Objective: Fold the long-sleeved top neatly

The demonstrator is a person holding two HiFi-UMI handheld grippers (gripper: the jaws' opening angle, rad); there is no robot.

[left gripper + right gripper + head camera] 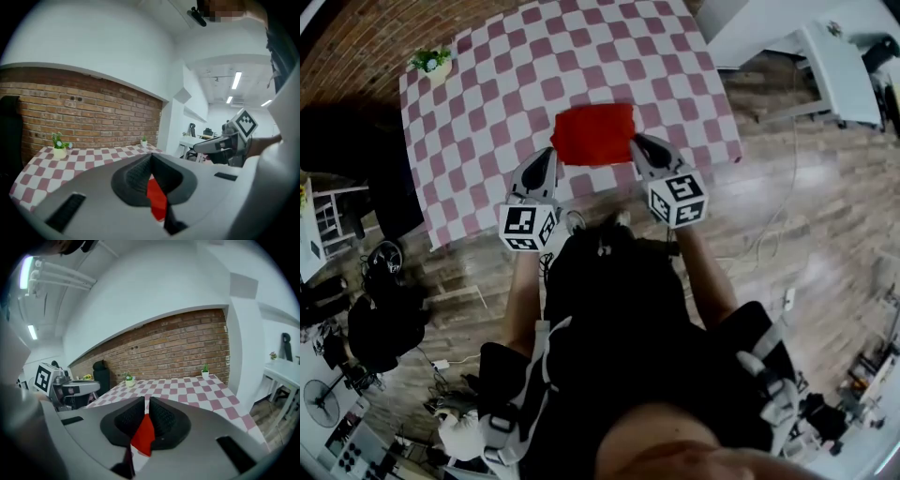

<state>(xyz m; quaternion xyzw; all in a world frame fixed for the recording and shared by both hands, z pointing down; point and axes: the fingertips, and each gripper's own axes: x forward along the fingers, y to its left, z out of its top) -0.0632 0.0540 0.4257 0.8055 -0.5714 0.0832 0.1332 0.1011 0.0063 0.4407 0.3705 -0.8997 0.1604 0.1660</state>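
Fold unfinished, red top (592,134) aloft
Your left gripper (549,157) and right gripper (638,142) each pinch it (seemingly part-folded); laying it flat remains.

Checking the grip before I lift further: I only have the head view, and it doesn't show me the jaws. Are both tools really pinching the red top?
Observer: The left tool is, with its jaws closed on a fold of the red top.
Operator: And the right?
Observer: The right tool is closed on the fabric as well.
Operator: Is there anything on the table outside my frame?
Observer: A second potted plant stands at the far corner of the checkered table.
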